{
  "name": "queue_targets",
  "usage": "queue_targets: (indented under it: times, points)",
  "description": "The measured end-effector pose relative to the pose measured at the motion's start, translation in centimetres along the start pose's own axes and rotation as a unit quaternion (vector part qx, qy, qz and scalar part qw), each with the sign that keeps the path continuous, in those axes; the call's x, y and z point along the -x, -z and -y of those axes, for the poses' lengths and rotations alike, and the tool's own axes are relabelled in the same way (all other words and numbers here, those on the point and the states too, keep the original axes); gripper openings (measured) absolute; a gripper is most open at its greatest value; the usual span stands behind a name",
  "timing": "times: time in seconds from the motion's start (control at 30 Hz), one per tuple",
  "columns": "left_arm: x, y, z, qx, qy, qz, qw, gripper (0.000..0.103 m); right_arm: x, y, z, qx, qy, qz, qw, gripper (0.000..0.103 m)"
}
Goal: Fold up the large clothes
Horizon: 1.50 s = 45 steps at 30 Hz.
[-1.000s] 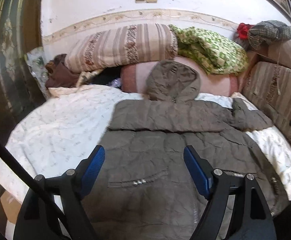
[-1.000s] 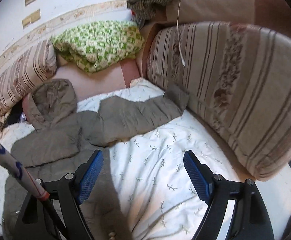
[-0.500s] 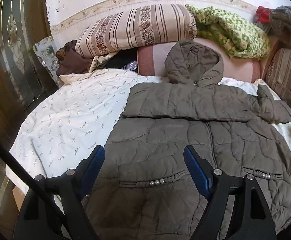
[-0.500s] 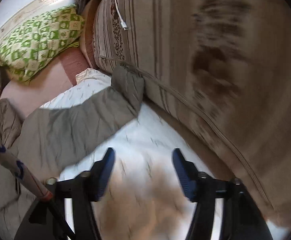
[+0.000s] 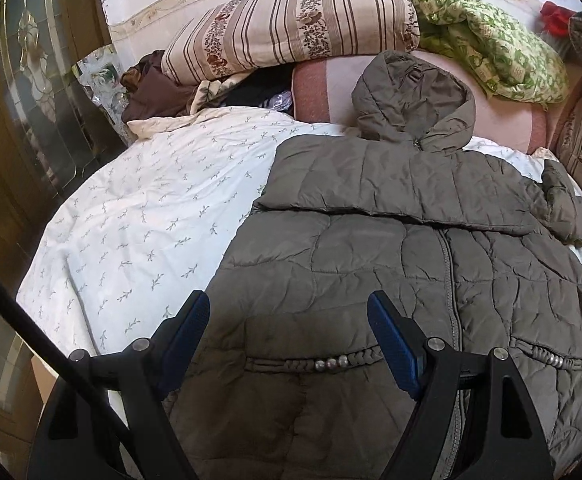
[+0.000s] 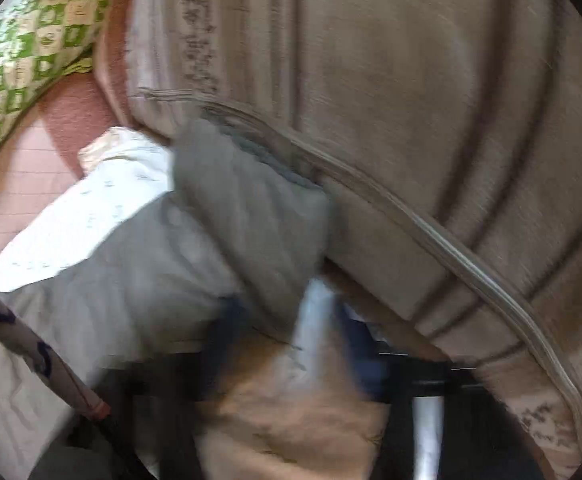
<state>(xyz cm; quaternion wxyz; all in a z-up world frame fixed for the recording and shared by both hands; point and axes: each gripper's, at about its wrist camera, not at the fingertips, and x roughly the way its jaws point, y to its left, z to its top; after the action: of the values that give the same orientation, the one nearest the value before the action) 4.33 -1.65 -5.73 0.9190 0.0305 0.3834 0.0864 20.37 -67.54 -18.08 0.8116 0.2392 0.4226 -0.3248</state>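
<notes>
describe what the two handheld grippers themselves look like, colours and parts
The left gripper has a matte black frame with two angular fingers, blue ribbed pads on their inner faces, silver round bolt heads at the joints, and a thin black rod crossing its left side. The right gripper is motion-blurred: dark frame, blue pads, beside a pale rod with blue marks and a reddish tip.

The jacket is a dull olive-brown, quilted, with small silver beads on its pocket trims. Under it the bedsheet is white, sprinkled with little grey-green sprigs. At the far side, the long pillow is cream with brown stripes and floral bands; right of it, the blanket is green-and-cream checked. The cushion beneath is pink. The gripper pads are blue.
</notes>
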Motion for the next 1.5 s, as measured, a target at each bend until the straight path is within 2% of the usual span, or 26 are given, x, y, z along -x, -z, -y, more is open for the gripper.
queue_targets:
  times: [0.13, 0.33, 0.47, 0.63, 0.73, 0.83, 0.97, 1.03, 1.17, 1.23, 1.33, 1.5]
  points:
    - [0.6, 0.3, -0.8, 0.006, 0.012, 0.008, 0.9999, 0.08, 4.6, -0.9, 0.7, -0.01, -0.014, 0.032, 0.999, 0.009]
    - [1.7, 1.0, -4.2, 0.039, 0.026, 0.02, 0.9987, 0.08, 13.2, -2.1, 3.1, -0.033, 0.024, 0.088, 0.995, 0.008]
    - [2.2, 1.7, -7.2, 0.069, 0.034, 0.025, 0.9967, 0.08, 18.8, -2.1, 1.4, -0.015, 0.024, 0.119, 0.993, 0.008]
    - [2.3, 3.0, -10.5, 0.098, 0.035, 0.024, 0.9942, 0.08, 26.2, -0.9, -5.7, 0.047, -0.034, 0.155, 0.986, 0.008]
    - [2.3, 3.9, -12.3, 0.114, 0.034, 0.023, 0.9926, 0.08, 30.2, 1.4, -12.2, 0.102, -0.092, 0.163, 0.977, 0.008]
    - [2.4, 4.6, -14.0, 0.128, 0.028, 0.024, 0.9911, 0.08, 32.2, 4.7, -19.0, 0.156, -0.153, 0.151, 0.964, 0.008]
    - [2.3, 5.5, -16.1, 0.146, 0.013, 0.029, 0.9887, 0.08, 32.8, 10.7, -28.1, 0.234, -0.226, 0.115, 0.938, 0.008]
    - [1.9, 5.8, -16.9, 0.156, 0.01, 0.025, 0.9874, 0.08, 32.9, 14.9, -32.3, 0.277, -0.267, 0.088, 0.919, 0.008]
    - [0.9, 6.4, -17.9, 0.17, 0.011, 0.014, 0.9852, 0.08, 31.6, 22.2, -38.8, 0.343, -0.3, 0.045, 0.889, 0.008]
    - [0.6, 6.5, -18.0, 0.167, 0.003, 0.015, 0.9859, 0.08, 30.0, 25.4, -41.6, 0.367, -0.301, 0.019, 0.88, 0.007]
    - [0.2, 6.6, -18.0, 0.158, -0.007, 0.017, 0.9873, 0.08, 27.1, 29.2, -44.7, 0.386, -0.298, -0.016, 0.873, 0.007]
    - [-0.7, 6.8, -18.3, 0.163, -0.004, 0.003, 0.9867, 0.08, 22.4, 33.7, -47.3, 0.41, -0.278, -0.068, 0.866, 0.01]
